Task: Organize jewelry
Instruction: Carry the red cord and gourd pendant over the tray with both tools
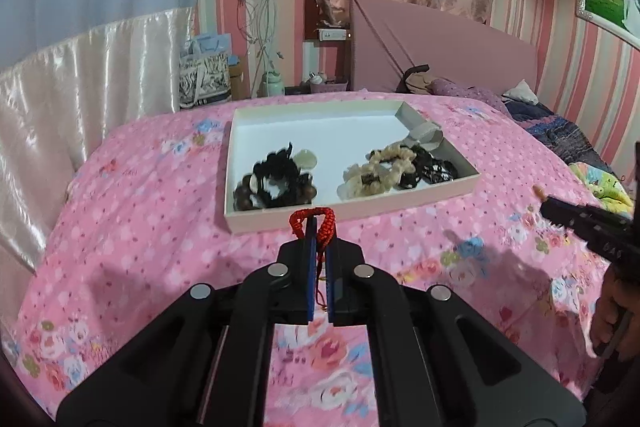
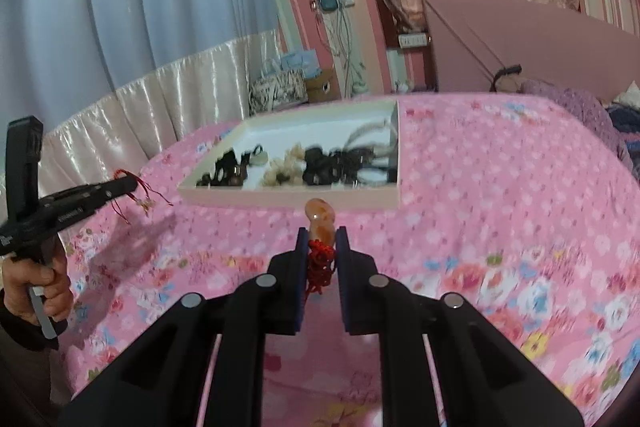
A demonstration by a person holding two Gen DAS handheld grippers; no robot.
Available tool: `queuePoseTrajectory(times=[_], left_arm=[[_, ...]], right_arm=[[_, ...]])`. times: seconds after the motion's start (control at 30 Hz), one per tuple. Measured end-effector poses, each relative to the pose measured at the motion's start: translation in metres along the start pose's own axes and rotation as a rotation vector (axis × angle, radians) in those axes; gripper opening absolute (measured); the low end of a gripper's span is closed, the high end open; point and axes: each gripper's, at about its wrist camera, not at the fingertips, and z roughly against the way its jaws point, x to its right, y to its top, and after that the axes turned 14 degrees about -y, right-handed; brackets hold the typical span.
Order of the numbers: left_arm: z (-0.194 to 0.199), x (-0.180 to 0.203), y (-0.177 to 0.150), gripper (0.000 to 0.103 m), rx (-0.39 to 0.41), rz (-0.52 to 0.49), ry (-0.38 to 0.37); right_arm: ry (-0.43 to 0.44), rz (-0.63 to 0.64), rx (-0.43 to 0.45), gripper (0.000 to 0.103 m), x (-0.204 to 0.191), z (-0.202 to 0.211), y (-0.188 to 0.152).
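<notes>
Step in hand — carry toward the white tray (image 1: 236, 163), judged from both loads being held above the bedspread (image 1: 132, 211). Left gripper (image 1: 319, 227), lower centre of its view: jaws pressed together on a red braided cord (image 1: 314, 215), its loop showing past the tips. Right gripper (image 2: 322, 235), lower centre of its own view: jaws pinched on an orange stone pendant (image 2: 320, 221) with a red knot (image 2: 320, 259) beneath. Tray is seen at frame centre, already holding dark bead bracelets (image 1: 276, 183) and cream hair ties (image 1: 380, 171). Next move, as judged — each piece is to be brought over the tray rim, lowered beside like items, then released.
</notes>
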Motion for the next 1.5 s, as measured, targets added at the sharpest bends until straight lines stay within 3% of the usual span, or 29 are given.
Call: queuePoseTrajectory(times=[0.37, 0.63, 0.83, 0.93, 1.03, 1.1, 1.5], left_arm=[[-0.009, -0.010, 0.019, 0.001, 0.039, 0.023, 0.035], [-0.013, -0.015, 0.067, 0.001, 0.102, -0.017, 0.069], [-0.030, -0.024, 0.092, 0.001, 0.128, -0.024, 0.038], [-0.047, -0.029, 0.091, 0.001, 0.120, -0.022, 0.014], [-0.063, -0.035, 0.077, 0.001, 0.141, -0.021, 0.038], [-0.073, -0.046, 0.059, 0.001, 0.141, 0.022, -0.001], [-0.104, -0.044, 0.038, 0.001, 0.055, 0.019, 0.036]], right_arm=[[0.016, 0.029, 0.070, 0.013, -0.009, -0.008, 0.044], [0.009, 0.011, 0.083, 0.013, -0.005, -0.028, 0.081], [0.008, 0.027, 0.074, 0.013, -0.012, -0.055, 0.107], [0.007, 0.049, 0.061, 0.013, -0.018, -0.075, 0.112], [0.072, 0.054, 0.054, 0.013, -0.017, -0.095, 0.103], [0.044, 0.054, 0.033, 0.013, -0.015, -0.103, 0.093], [0.007, 0.125, -0.006, 0.013, -0.046, -0.126, 0.064]])
